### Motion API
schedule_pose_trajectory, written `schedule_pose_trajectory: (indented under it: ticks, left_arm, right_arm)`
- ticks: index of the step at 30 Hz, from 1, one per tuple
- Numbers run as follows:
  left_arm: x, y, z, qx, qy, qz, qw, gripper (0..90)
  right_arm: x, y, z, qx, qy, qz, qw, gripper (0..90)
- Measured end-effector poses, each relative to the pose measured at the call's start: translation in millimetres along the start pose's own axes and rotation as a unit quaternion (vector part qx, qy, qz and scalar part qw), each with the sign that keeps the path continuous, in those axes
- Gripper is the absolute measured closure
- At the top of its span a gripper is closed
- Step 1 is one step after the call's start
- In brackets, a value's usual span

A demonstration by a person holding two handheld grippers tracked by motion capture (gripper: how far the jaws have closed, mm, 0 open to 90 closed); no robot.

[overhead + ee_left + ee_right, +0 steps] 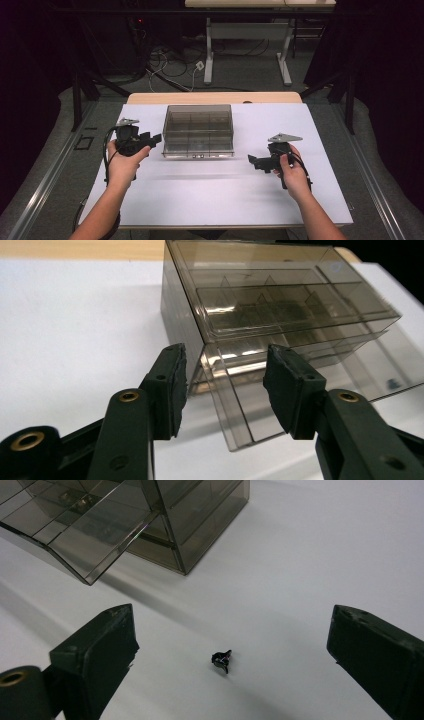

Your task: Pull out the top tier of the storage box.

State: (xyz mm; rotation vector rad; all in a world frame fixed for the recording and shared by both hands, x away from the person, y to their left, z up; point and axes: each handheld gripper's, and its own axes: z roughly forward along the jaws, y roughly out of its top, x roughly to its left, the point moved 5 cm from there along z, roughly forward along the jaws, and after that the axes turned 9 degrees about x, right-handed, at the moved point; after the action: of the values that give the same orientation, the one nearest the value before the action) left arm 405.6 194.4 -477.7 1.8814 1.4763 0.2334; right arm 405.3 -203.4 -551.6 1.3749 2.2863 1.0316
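Note:
A smoke-tinted clear plastic drawer box (198,131) stands at the back middle of the white tabletop (210,195). One low drawer (235,410) sticks out a little from its front. My left gripper (156,139) hovers just left of the box and points at it. In the left gripper view its jaws (225,385) stand apart, with the drawer's corner seen between them and the pads touching nothing. My right gripper (252,161) is to the right of the box, jaws wide apart (235,630). A tiny black part (221,661) lies on the table between them. The box (200,510) and its drawer (85,535) are at upper left.
The table's wooden back edge (215,97) runs behind the box. Beyond it stand a desk's white legs (247,50), with cables (170,65) on the floor. White surface stretches in front of the box and on both sides of it.

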Motion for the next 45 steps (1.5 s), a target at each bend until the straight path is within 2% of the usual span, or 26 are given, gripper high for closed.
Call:
schedule_pose_trajectory:
  ticks: [2,7,9,14,16,19,24,27,30,34,39,43,45]
  left_arm:
    - [1.8,-0.1,-1.8,-0.005,-0.003,-0.001,1.0000,50.5]
    - [6.5,-1.2,-4.7,-0.028,0.009,-0.004,0.9996,35.2]
    - [9.1,-2.6,-5.3,-0.029,0.012,-0.002,0.9995,29.1]
    - [14.7,-7.6,-4.1,-0.043,0.017,-0.008,0.9989,16.2]
    - [16.9,-9.9,-3.9,-0.051,0.018,-0.010,0.9985,13.2]
    - [19.3,-12.8,-4.1,-0.060,0.009,-0.021,0.9979,1.5]
    - [20.9,-18.3,-5.6,-0.070,0.000,-0.030,0.9971,0.7]
    - [22.0,-21.7,-5.9,-0.075,-0.002,-0.032,0.9967,0.7]
    - [22.7,-24.9,-6.9,-0.079,-0.002,-0.028,0.9965,0.7]
    - [23.0,-31.6,-6.4,-0.078,-0.009,-0.020,0.9967,0.7]
    - [25.7,-38.2,-8.7,-0.073,-0.012,0.020,0.9970,0.7]
    - [28.6,-41.6,-13.5,-0.079,-0.006,0.049,0.9957,0.7]
    - [30.6,-45.0,-14.1,-0.076,-0.008,0.060,0.9953,0.7]
  right_arm:
    - [0.2,-0.2,0.2,0.001,0.001,-0.001,1.0000,5.2]
    - [0.8,-0.3,0.0,0.003,0.004,-0.001,1.0000,5.2]
    - [0.5,-0.4,0.1,0.004,0.004,0.000,1.0000,5.1]
    - [1.9,-0.6,0.6,0.008,0.019,0.007,0.9998,5.2]
    - [2.3,-1.0,0.9,0.011,0.024,0.007,0.9996,5.1]
    - [3.2,-2.2,2.4,0.019,0.026,0.013,0.9994,5.2]
    - [5.0,-2.4,3.0,0.021,0.032,0.015,0.9992,5.7]
    - [4.6,-3.1,5.5,0.026,0.021,0.017,0.9993,8.1]
    - [6.3,-3.6,8.3,0.029,0.026,0.016,0.9991,8.4]
    - [8.0,-3.9,8.9,0.031,0.026,0.016,0.9991,8.4]
    - [8.1,-4.2,9.5,0.030,0.019,0.008,0.9993,8.4]
    - [10.7,-3.8,9.5,0.023,0.011,-0.007,0.9996,8.4]
    - [12.2,-3.9,9.3,0.024,0.015,-0.010,0.9995,9.9]
